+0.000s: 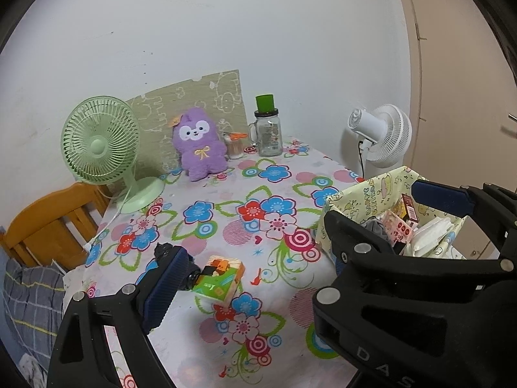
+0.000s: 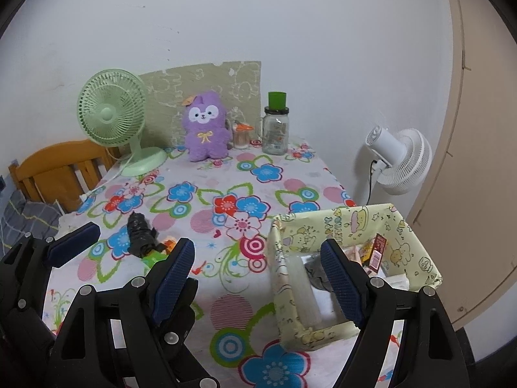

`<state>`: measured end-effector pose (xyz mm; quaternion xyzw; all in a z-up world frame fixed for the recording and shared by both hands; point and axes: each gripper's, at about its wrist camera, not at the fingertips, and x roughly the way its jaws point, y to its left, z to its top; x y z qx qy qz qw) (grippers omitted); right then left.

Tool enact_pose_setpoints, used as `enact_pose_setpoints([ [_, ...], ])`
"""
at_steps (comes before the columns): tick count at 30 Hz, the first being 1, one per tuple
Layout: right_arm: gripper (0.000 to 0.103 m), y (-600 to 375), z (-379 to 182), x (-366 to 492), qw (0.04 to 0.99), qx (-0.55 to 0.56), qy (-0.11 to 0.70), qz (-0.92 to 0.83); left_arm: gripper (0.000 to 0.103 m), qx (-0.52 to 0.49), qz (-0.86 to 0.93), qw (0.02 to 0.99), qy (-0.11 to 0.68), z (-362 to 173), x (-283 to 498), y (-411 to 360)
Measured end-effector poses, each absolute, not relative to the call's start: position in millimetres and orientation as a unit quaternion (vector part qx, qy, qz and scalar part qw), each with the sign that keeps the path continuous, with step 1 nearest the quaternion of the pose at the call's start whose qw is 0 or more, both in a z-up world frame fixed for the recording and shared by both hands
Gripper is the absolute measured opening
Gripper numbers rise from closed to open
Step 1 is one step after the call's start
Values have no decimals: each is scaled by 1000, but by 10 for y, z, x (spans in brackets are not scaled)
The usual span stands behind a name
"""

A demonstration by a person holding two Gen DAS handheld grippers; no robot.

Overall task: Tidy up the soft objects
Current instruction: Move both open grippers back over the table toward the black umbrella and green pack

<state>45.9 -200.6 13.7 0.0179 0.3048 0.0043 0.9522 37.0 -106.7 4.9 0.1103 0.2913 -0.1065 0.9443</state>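
Sitting far beyond both open jaws, purple plush toy [image 2: 204, 126], yellow fabric basket [image 2: 405, 242] nearer.

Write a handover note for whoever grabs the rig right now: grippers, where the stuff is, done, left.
Left hand-held gripper: open, empty, above the table. Right hand-held gripper: open, empty, beside the fabric bin.
Purple plush sits at the back of the floral tablecloth, between the green fan and the glass jar.
Black crumpled item and small green box lie near the front edge.
Done: the bin already holds packets and white items.
Left: probably the plush and the black item, if soft.
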Motion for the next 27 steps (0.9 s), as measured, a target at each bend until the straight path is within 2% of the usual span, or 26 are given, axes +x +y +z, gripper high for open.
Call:
enact_pose_setpoints([
  [22, 83, -1573, 109, 414, 962, -2, 269, 42, 94, 85, -76, 949, 294, 9, 341, -614],
  [24, 88, -1532, 103, 434, 962, -3, 270, 40, 94, 81, -75, 949, 295, -5, 347, -572],
  [25, 94, -1527, 101, 447, 961, -3, 273, 40, 94, 80, -75, 949, 296, -8, 351, -562],
  [27, 95, -1480, 99, 464, 961, -8, 272, 46, 94, 74, -71, 949, 297, -25, 373, -511],
])
